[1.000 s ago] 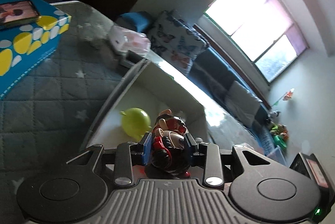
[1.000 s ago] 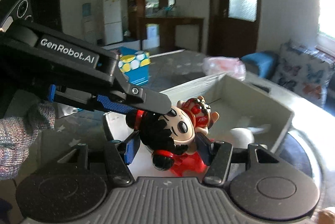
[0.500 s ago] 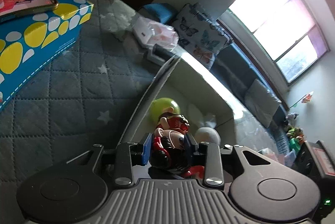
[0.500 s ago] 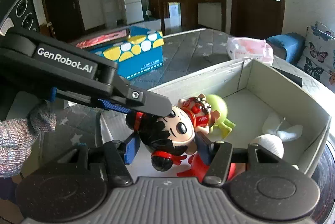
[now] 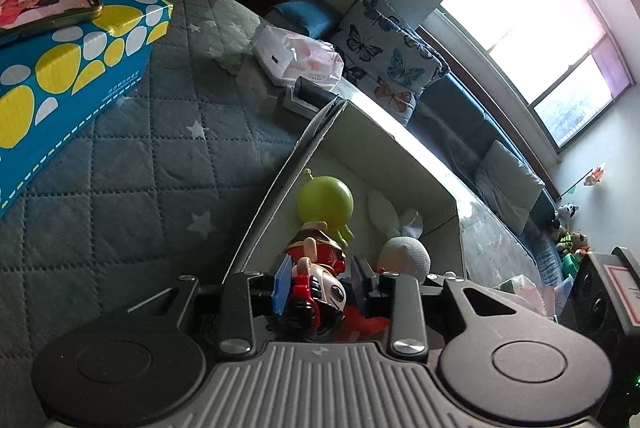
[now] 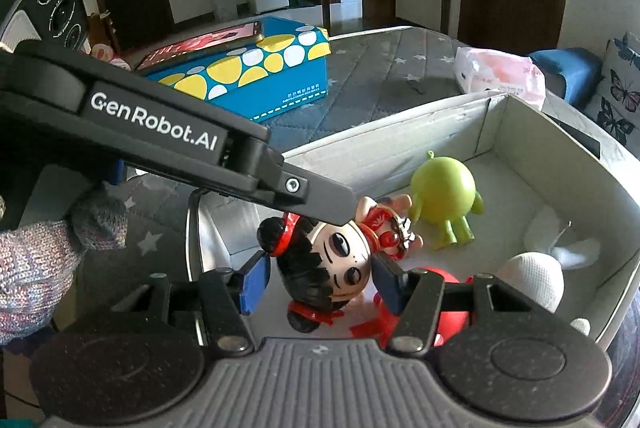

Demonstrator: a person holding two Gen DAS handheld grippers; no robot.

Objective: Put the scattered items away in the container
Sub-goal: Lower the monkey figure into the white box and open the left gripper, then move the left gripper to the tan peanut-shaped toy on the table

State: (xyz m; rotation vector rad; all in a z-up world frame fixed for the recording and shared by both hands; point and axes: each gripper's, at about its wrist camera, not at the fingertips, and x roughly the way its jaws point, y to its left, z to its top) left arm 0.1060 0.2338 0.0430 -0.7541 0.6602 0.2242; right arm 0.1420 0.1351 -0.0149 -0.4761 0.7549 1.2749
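Note:
A doll with black hair and red clothes hangs over the near end of the grey box. Both grippers are at it. My left gripper is shut on the doll, and its finger crosses the right wrist view onto the doll's head. My right gripper has a pad on each side of the head, with a small gap on each side. Inside the box lie a green alien toy, a white plush rabbit and a red toy.
A blue box with yellow and white spots stands on the grey quilted cover, with a phone on top. A pink tissue pack lies beyond the grey box. A sofa with butterfly cushions is behind.
Both grippers have lowered with the doll toward the inside of the box. My right gripper's pads have opened a little off the doll's head.

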